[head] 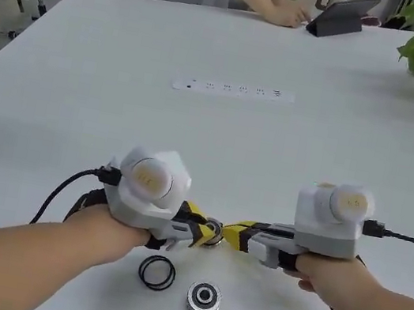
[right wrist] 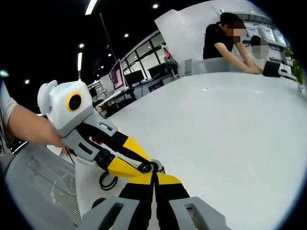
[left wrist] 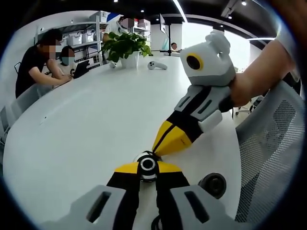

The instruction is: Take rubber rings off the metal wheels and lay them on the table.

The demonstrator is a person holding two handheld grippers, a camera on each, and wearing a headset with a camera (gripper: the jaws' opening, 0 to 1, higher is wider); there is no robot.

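The left claw [left wrist: 147, 168] clamps a small round metal wheel [left wrist: 147, 163] above the white bench [head: 210, 139]. The right claw [right wrist: 154, 176], tips together, touches its rim. Nearby lie thin black rubber rings [head: 156, 272], probably soft and stretchy: pinch the edge. The hard wheel may slip.

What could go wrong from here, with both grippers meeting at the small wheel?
1. The left gripper pinches the metal wheel just at its jaw tips; a tug from the right gripper might pop it loose.
2. If dropped, it could knock the rubber rings and second wheel lying nearby on the table.
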